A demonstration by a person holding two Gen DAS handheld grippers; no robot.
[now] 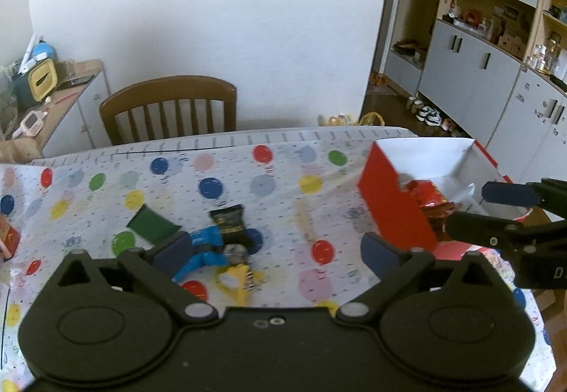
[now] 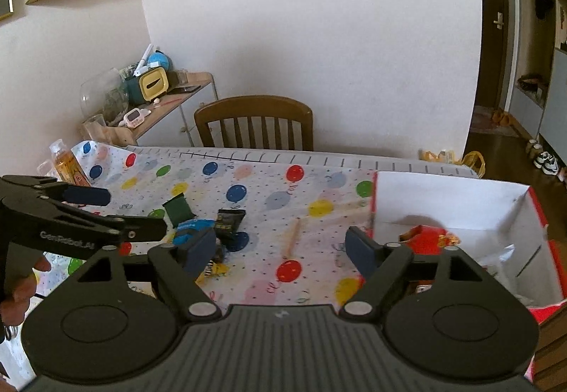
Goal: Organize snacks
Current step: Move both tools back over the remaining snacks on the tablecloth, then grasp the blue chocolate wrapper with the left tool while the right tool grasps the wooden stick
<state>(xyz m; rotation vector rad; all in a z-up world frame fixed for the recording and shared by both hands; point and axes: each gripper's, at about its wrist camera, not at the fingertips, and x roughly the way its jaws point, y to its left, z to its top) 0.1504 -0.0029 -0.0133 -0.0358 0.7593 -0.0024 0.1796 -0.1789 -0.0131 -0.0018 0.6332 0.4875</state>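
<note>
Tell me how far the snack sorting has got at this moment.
Partly done: a red packet already lies in the red box. Nothing is in hand; left gripper and right gripper both have empty, open jaws. Left on the tablecloth: green, black, blue and yellow packets.

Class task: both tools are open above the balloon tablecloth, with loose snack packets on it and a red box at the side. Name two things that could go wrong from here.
1. The blue packet, black packet and yellow packet overlap, so the open left tool might pinch two at once.
2. The red box stands close to the open right tool; a careless swing could knock it.
</note>
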